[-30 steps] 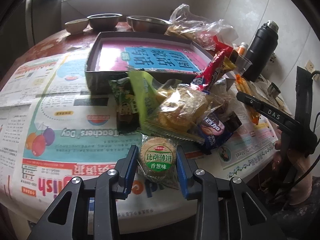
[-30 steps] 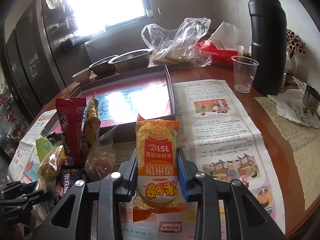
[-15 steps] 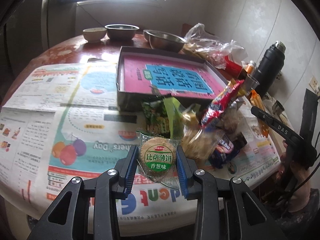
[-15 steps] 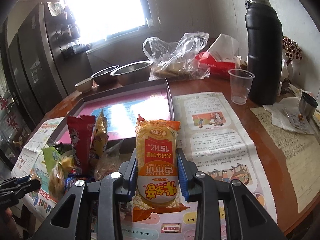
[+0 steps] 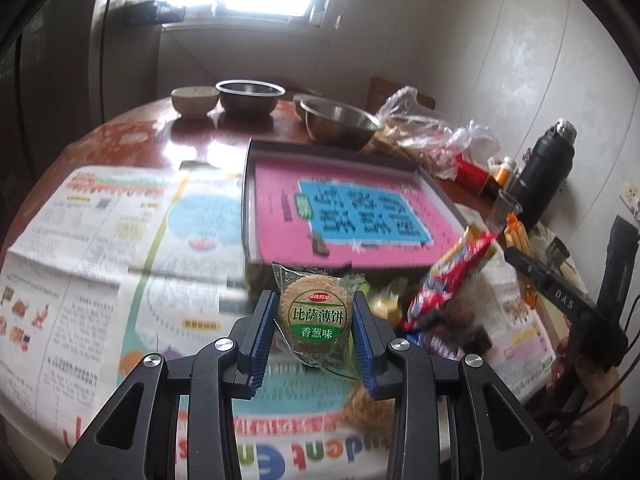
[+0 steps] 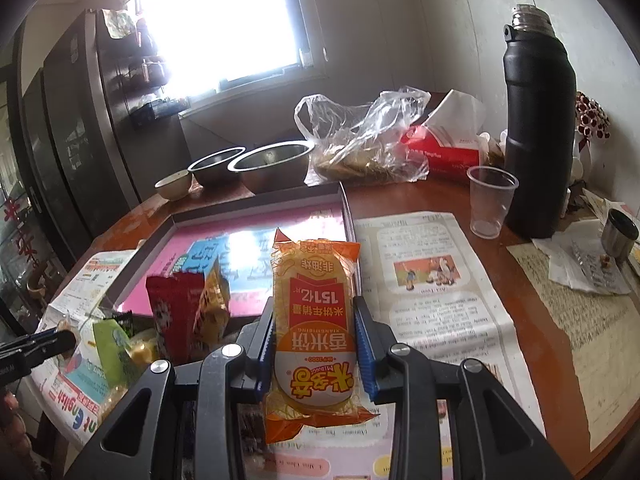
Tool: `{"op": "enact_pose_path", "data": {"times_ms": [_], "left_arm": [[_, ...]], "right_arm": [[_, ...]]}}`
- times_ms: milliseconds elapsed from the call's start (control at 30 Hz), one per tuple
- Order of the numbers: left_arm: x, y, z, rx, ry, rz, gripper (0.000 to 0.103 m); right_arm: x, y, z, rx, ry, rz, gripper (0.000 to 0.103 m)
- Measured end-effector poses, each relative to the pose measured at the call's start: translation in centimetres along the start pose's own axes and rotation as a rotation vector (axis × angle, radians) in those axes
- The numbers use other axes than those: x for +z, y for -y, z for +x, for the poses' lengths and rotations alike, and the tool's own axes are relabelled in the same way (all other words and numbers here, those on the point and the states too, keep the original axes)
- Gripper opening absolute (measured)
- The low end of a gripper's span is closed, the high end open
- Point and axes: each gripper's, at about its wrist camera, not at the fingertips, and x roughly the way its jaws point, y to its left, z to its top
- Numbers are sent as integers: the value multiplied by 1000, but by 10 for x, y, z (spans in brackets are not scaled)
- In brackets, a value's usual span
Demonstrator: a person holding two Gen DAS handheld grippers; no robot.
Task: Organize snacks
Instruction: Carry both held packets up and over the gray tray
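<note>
Left gripper (image 5: 315,330): its blue ribbed pads clamp a round biscuit packet (image 5: 314,317) by its two sides, the green label facing the camera, the packet lifted clear of the newspaper (image 5: 120,248) on the round tabletop (image 5: 132,136). Right gripper (image 6: 314,344): its pads press the flanks of an orange rice-cracker pack (image 6: 314,320), which stands lengthwise between the fingers, its top projecting beyond the tips. The shallow box (image 5: 352,216) with a pink printed floor lies near the tabletop's centre, just behind both packets. The remaining snack pile (image 6: 176,320) lies against the box's near wall; its blurred lower items are probably wrapped cakes. Steel bowls (image 6: 272,166) stand along the far edge.
</note>
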Motion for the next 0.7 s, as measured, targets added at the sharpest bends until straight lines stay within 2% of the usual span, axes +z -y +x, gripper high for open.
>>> {"op": "enact_pose_path", "data": {"times_ms": [300,700], "left_arm": [[33,4,12,-19,55,-18,38],[67,7,50,-39,31,-37,38]], "right_arm": [[23,-1,8,1,39,-5,35],[42,0,44,4,-1,-13,35]]}}
